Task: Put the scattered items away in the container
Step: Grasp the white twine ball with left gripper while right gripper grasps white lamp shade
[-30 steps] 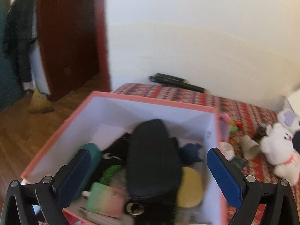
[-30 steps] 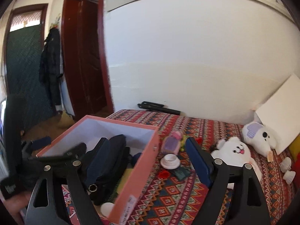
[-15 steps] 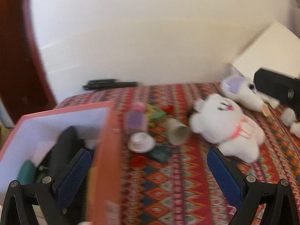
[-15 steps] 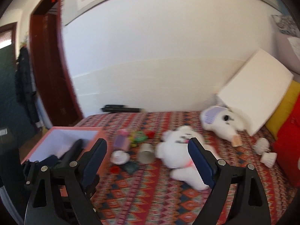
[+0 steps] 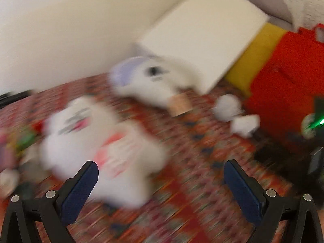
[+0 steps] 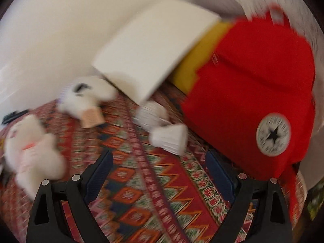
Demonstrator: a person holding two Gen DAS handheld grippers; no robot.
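Standing wide apart over the patterned bedspread, the right gripper is holding nothing, its jaws having just been opening; the left gripper is likewise gaping empty. Just beyond, two shuttlecocks are lying beside the red bag. Farther off, blurred white plush toys are sprawling before a leaning white board.
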